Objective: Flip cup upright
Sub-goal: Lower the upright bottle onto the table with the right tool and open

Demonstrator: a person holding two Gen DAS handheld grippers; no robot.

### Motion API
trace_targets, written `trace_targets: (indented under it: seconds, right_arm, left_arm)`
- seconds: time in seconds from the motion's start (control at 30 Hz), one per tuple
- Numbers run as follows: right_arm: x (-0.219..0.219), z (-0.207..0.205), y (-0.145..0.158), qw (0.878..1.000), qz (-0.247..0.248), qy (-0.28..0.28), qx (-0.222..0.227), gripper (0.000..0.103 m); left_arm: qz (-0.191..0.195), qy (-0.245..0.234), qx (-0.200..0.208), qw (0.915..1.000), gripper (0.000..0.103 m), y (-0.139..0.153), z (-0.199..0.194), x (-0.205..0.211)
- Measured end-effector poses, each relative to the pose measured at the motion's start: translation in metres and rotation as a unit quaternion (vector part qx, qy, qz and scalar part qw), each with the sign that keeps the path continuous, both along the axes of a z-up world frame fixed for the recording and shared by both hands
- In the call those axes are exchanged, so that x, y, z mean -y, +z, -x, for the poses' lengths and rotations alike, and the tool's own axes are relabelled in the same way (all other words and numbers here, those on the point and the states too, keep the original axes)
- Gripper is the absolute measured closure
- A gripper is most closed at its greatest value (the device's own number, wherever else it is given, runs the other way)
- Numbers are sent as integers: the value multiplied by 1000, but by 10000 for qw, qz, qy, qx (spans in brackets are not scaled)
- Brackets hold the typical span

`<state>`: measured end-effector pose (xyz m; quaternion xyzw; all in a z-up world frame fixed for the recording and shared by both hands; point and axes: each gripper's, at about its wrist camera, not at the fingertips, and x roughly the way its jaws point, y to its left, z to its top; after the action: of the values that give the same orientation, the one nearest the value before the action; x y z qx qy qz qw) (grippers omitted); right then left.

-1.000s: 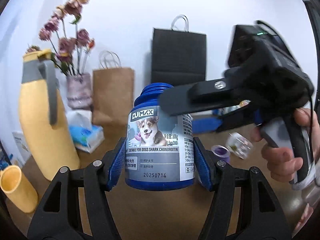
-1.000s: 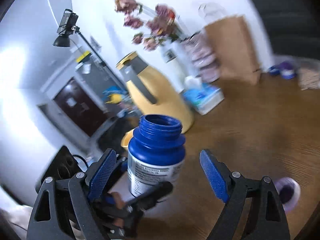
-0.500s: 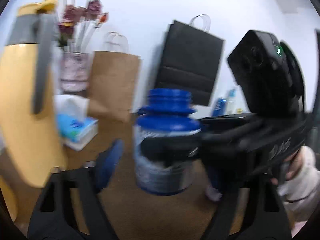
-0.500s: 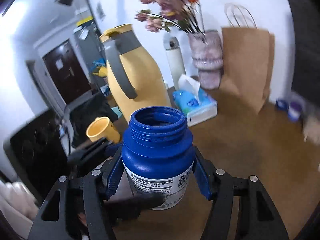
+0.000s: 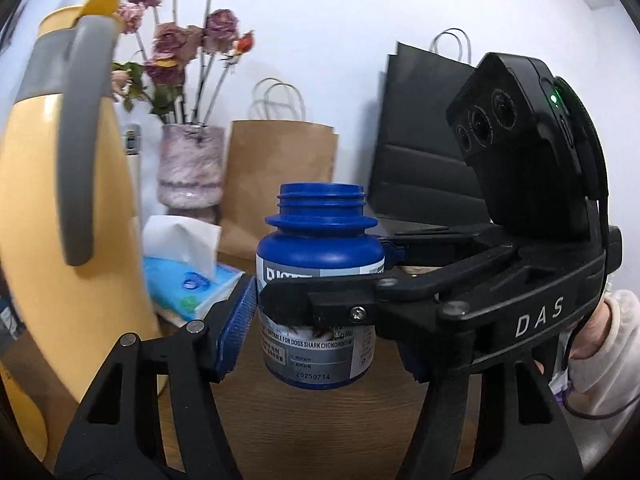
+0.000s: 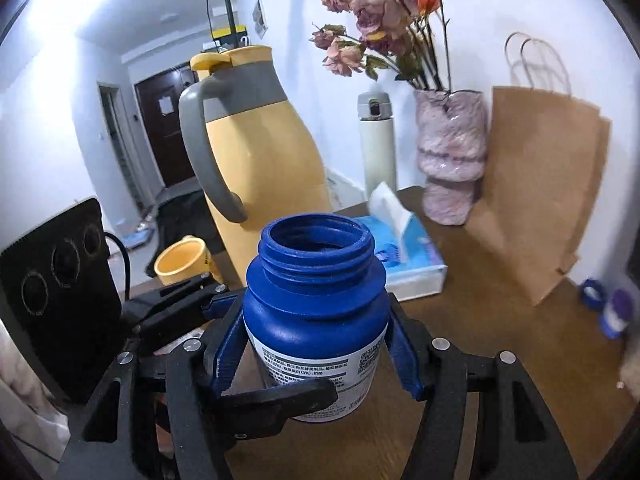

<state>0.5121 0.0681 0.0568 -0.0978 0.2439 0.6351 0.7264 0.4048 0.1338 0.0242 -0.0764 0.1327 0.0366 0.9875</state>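
An open blue supplement jar (image 5: 320, 280) with a white label stands upright above the wooden table, mouth up; it also shows in the right wrist view (image 6: 316, 320). My right gripper (image 6: 316, 356) is shut on the jar's sides. My left gripper (image 5: 324, 332) has its jaws around the jar; its left pad stands a little off the jar and its right pad is hidden behind the right gripper's body. A small yellow cup (image 6: 182, 262) lies on its side by the yellow jug (image 6: 256, 152).
Behind the jar stand a tissue box (image 6: 404, 264), a pink vase of dried flowers (image 6: 450, 156), a white flask (image 6: 378, 148), a brown paper bag (image 6: 536, 196) and a black bag (image 5: 420, 140). Small blue and purple lids (image 6: 616, 308) lie at the right.
My right gripper has closed on the jar from the side. My left gripper's jaws have loosened from the jar, and both views have swung towards the jug.
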Motion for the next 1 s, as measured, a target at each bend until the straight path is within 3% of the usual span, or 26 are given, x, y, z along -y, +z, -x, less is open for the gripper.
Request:
trace_targets:
  seconds: [0.17,0.37,0.63,0.7,0.8,0.9,1.0]
  right_arm:
    - [-19,28,1,9997,-3,-4,232,35]
    - [-39,69,-5,9971,317,-203,660,35]
    - [-20,113,-30,9975,225,-360,561,35]
    - [-8,116,-41,9971,215,-509,527,35]
    - [9,120,-55,9904,409,-1002,865,35]
    - [15,113,-63,9823,716,-1381,1044,35]
    - [18,104,-72,9738,1031,-1727,1065,35]
  left_arm:
    - [-193,187,12,9996,44,-1,22,-6]
    - [-51,390,-64,9992,43,-9,53,-11]
    - [23,284,-298,9991,44,-23,92,1]
    - [30,152,-511,9986,43,-30,90,11]
    - [202,58,-1165,9930,23,-45,77,24]
    - [716,-46,-1633,9840,22,-59,72,25]
    - [949,41,-1966,9759,21,-68,78,24]
